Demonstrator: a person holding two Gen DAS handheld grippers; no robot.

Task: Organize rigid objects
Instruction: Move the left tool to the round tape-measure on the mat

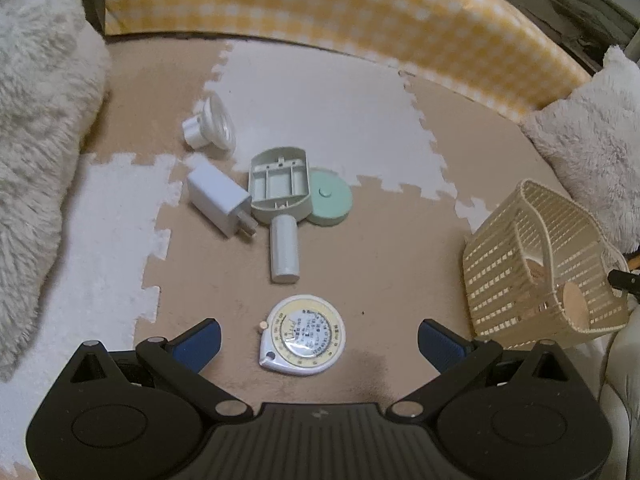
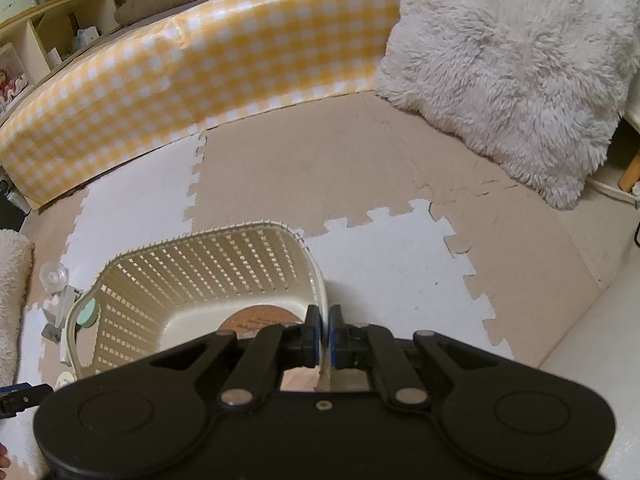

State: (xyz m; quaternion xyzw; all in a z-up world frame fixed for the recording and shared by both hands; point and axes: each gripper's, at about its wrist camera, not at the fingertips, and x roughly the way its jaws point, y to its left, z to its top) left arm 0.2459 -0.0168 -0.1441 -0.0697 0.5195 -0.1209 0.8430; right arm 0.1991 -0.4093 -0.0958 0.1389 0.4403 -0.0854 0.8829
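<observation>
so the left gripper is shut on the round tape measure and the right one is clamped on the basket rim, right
Not quite. In the left wrist view the left gripper is open, its fingers on either side of the round tape measure, not touching it. The right gripper is indeed clamped on the basket rim.

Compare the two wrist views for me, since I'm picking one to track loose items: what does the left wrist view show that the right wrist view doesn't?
Only the left wrist view: the tape measure between the open left gripper, the white charger and the grey cylinder.

Only the right wrist view: the right gripper shut on the basket's rim, a round brown item inside, and the shelf.

Both: the cream basket, the gingham bolster, the puzzle mat, the clear bulb.
</observation>
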